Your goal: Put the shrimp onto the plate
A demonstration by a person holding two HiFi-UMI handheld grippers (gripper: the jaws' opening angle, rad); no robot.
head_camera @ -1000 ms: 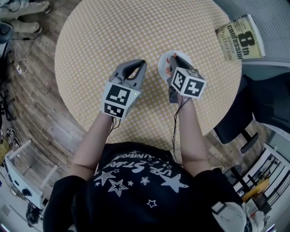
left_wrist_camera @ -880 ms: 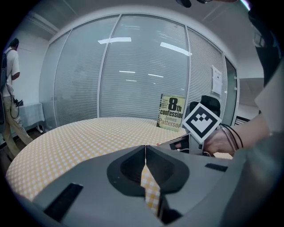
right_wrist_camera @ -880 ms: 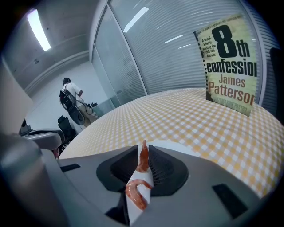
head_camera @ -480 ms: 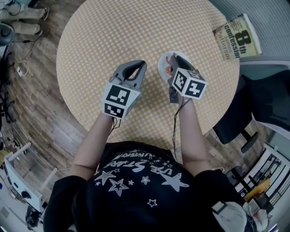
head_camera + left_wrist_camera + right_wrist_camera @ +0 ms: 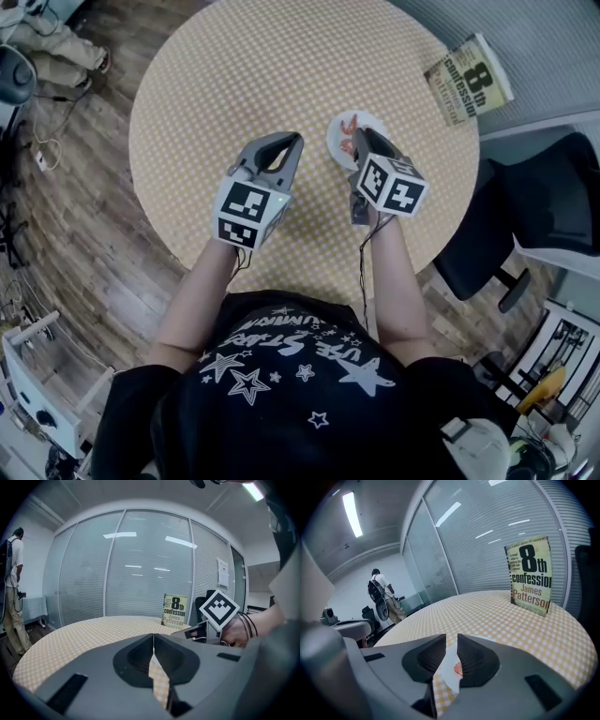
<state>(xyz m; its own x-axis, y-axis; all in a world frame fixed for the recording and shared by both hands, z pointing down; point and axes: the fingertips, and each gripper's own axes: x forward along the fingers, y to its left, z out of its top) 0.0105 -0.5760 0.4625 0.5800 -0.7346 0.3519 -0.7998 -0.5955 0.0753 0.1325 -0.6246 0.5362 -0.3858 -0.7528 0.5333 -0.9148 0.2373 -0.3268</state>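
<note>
A small white plate (image 5: 335, 142) sits on the round checked table (image 5: 234, 84), right of centre. An orange shrimp (image 5: 349, 129) lies on it. My right gripper (image 5: 360, 137) hovers over the plate's near side, just short of the shrimp, its jaws a narrow gap apart and holding nothing. In the right gripper view (image 5: 451, 639) that gap shows the plate (image 5: 445, 665) and the shrimp (image 5: 458, 669) below. My left gripper (image 5: 294, 140) rests to the left of the plate, shut and empty. In its own view (image 5: 153, 637) the jaw tips meet.
A paperback book (image 5: 469, 80) stands at the table's far right edge, also seen as the book (image 5: 175, 611) and the book (image 5: 529, 576). A dark office chair (image 5: 525, 216) is off the table's right. A person (image 5: 379, 592) stands far off by the glass wall.
My right gripper has drawn back a little from the plate, and more of the shrimp now shows on it. The left gripper holds its place.
</note>
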